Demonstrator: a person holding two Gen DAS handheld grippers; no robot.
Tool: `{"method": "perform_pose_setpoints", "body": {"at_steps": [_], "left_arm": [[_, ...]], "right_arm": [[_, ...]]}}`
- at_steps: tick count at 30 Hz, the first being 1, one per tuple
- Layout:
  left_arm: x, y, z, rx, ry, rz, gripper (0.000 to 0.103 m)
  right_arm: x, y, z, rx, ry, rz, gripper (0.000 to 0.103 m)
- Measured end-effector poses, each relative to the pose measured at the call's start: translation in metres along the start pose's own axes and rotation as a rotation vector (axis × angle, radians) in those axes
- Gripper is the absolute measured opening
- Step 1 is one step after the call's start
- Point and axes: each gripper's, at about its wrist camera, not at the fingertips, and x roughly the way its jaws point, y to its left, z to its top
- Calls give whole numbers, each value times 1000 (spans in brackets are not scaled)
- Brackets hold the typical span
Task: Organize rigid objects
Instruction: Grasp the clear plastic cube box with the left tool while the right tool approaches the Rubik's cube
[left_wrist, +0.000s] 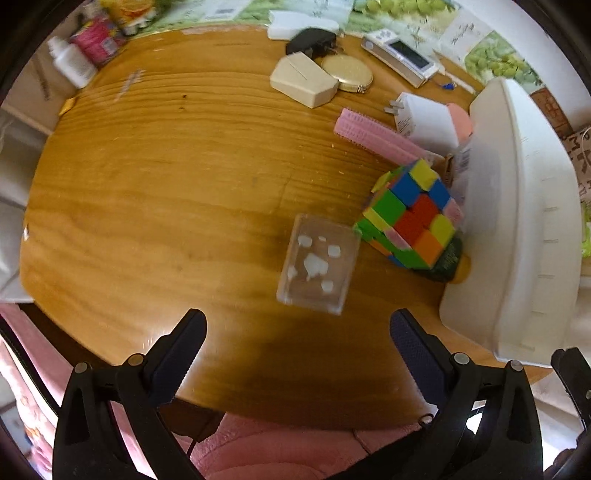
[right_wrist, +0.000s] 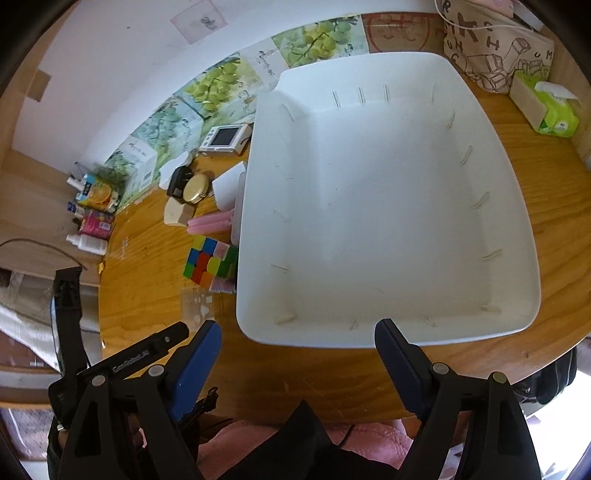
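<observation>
A clear plastic box (left_wrist: 317, 264) with white bits inside lies on the wooden table (left_wrist: 166, 184), just ahead of my open left gripper (left_wrist: 297, 332), which is empty. Beside the box sits a colourful puzzle cube (left_wrist: 410, 216), against the white bin (left_wrist: 517, 221). In the right wrist view my right gripper (right_wrist: 297, 341) is open and empty at the near rim of the white bin (right_wrist: 388, 206), which holds nothing. The cube (right_wrist: 211, 264) and the clear box (right_wrist: 197, 302) lie left of the bin.
Further back lie a pink comb (left_wrist: 373, 134), a white charger (left_wrist: 424, 120), a beige case (left_wrist: 304, 79), a gold compact (left_wrist: 347, 72), a black adapter (left_wrist: 312, 40) and a white device (left_wrist: 402, 55). Bottles (left_wrist: 72, 62) stand far left. A tissue box (right_wrist: 543, 107) sits right of the bin.
</observation>
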Motion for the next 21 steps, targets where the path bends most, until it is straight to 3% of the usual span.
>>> {"method": "perform_pose_setpoints", "body": {"at_steps": [9,21], "left_arm": [[30,9,29,52,103,-23,86],[43,21,53,124,219,-201,76]], "right_arm": [[15,11,10,52,28,-53,86],[41,58,22,15,82,30,86]]}}
